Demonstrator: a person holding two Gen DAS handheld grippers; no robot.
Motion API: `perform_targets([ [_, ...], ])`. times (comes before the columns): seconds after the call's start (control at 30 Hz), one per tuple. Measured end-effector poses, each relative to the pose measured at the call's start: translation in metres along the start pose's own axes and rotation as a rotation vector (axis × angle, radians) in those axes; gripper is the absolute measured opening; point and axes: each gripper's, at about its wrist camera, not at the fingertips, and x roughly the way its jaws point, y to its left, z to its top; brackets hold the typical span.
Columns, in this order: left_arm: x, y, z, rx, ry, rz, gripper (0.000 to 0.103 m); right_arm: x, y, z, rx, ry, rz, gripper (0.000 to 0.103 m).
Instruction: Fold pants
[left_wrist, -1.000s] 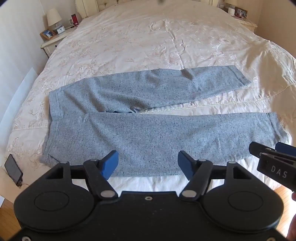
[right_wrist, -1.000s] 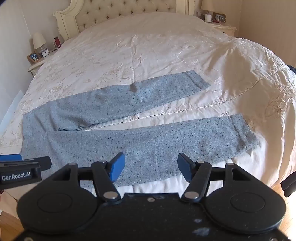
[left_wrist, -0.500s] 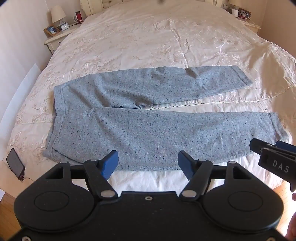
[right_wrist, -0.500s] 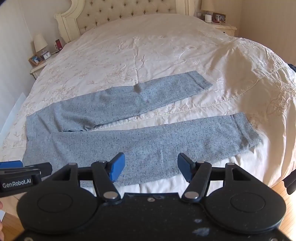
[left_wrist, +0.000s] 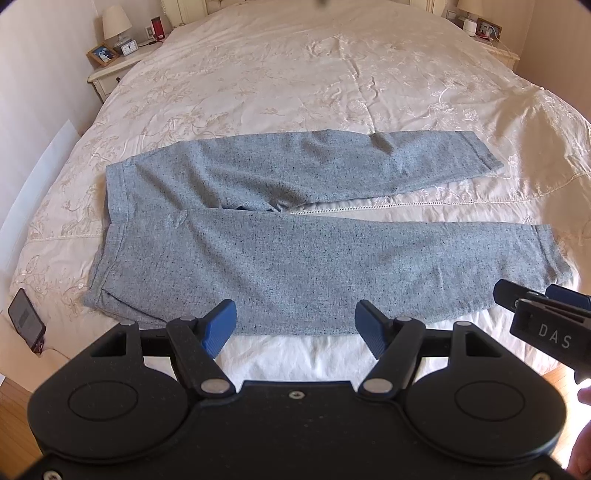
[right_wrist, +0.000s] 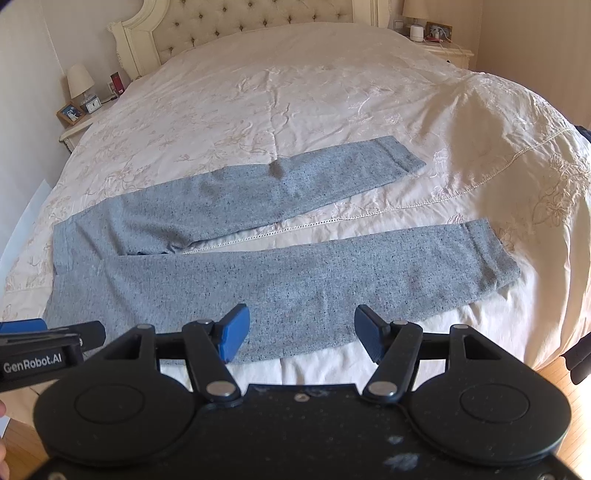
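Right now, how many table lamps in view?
2. One lamp stands on the nightstand left of the bed, beside a clock and a framed photo. The second lamp is on the right nightstand, shade cropped by the frame. Others may sit outside view.

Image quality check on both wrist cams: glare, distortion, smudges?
Left wrist: strong fisheye bowing, bed sunlit but not blown out, pants sharp. Right wrist: same bowing, brightest on the bed's right side, whitish specks on the tool housing.
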Motion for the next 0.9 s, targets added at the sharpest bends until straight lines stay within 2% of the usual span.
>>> perform_targets([
  [0.9,0.003,0.002,-0.001,-0.007,0.004,0.005,0.072,0.001,0.012,0.005,-0.022,-0.004,0.022,0.067],
])
